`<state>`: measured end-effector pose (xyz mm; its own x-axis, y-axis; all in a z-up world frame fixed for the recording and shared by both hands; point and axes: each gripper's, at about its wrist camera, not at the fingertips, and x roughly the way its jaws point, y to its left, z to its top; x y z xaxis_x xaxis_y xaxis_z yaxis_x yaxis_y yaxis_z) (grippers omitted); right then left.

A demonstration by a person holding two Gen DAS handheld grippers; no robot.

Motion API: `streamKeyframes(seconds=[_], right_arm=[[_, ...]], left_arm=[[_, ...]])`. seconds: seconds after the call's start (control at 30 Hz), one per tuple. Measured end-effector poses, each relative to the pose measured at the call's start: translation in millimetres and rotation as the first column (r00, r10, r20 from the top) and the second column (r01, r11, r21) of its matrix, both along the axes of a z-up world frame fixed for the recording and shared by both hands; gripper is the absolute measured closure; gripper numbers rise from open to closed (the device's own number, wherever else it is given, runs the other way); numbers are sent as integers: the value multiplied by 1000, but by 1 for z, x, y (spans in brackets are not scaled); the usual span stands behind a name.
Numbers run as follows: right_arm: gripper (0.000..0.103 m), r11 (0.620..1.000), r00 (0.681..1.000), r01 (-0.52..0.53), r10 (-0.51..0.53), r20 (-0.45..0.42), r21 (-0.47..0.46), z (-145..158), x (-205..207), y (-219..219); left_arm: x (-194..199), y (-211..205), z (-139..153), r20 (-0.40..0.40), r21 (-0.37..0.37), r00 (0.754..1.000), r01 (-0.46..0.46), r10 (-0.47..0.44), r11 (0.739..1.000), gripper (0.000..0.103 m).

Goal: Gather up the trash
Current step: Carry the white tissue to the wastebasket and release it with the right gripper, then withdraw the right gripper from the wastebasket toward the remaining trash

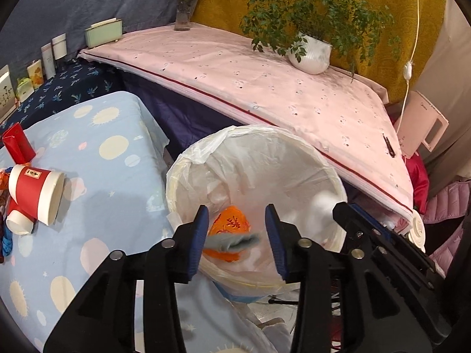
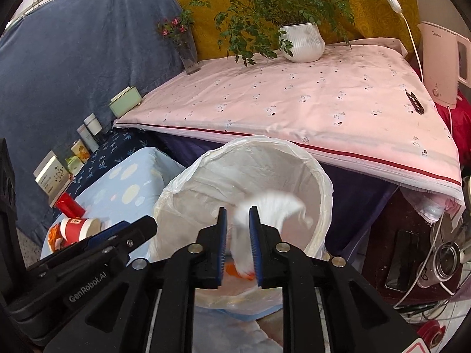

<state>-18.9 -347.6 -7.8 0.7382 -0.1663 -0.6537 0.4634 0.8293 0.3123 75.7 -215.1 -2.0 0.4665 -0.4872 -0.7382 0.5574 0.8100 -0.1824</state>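
A white bin lined with a plastic bag [image 1: 188, 170] [image 2: 318, 176] stands beside the blue-cloth table. My left gripper [image 1: 237, 229] is open over the bin; a blurred grey-blue scrap [image 1: 235, 241] is between its jaws above an orange wrapper [image 1: 232, 220] in the bin. My right gripper [image 2: 238, 244] is over the bin too, its jaws a little apart around a blurred white tissue [image 2: 273, 203]; I cannot tell whether they still grip it. It shows at the right of the left wrist view [image 1: 326, 206]. Red paper cups [image 1: 35, 194] [image 2: 78, 228] and a red box [image 1: 17, 144] lie on the table.
The blue-patterned table [image 1: 112, 176] is left of the bin. A pink-covered table [image 1: 265, 82] behind holds a potted plant [image 2: 303, 41] and a flower vase [image 1: 185, 11]. Boxes [image 1: 44, 58] line the dark shelf. A white kettle [image 2: 441, 58] and cables are at the right.
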Motion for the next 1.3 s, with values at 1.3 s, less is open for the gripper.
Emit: streamKeyframes(seconds=[1.3], right_arm=[[47,988,989,-146,146,-5,-42,17,11,91]], left_arm=[[6,123,0,-2,6,967,-255,255,967,41]])
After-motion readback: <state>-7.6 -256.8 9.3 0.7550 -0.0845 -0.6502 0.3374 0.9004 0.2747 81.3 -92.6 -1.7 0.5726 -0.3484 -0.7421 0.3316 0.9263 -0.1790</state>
